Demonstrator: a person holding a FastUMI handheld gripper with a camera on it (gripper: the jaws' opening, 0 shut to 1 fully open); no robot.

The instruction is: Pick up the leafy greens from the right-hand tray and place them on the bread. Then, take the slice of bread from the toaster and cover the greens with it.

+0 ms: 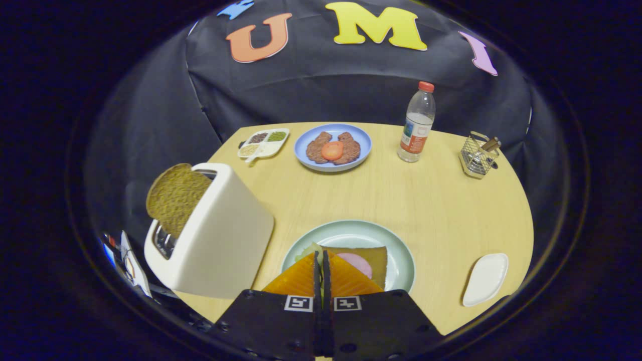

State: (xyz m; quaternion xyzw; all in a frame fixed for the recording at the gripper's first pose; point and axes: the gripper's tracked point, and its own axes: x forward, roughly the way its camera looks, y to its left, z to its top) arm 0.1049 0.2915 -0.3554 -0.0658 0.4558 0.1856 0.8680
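Note:
My gripper (321, 253) hangs over a pale green plate (402, 250), its fingers pressed together. A scrap of pale leafy greens (311, 249) pokes out at the left fingertip, seemingly pinched between the fingers. Just beyond the tips, a brown bread slice (377, 256) topped with a round pink slice (359, 263) lies on the plate. The fingers hide the near part of the bread. To the left stands a white toaster (220, 240), from whose slot a browned slice of bread (175, 198) sticks up. Right of the plate lies a small white tray (485, 278) with nothing on it.
Across the round wooden table (426, 200) are a blue plate (361, 138) with meat patties and a tomato slice, a divided condiment dish (263, 143), a water bottle (417, 125) and a wire basket (476, 155). The toaster stands close to the green plate's left rim.

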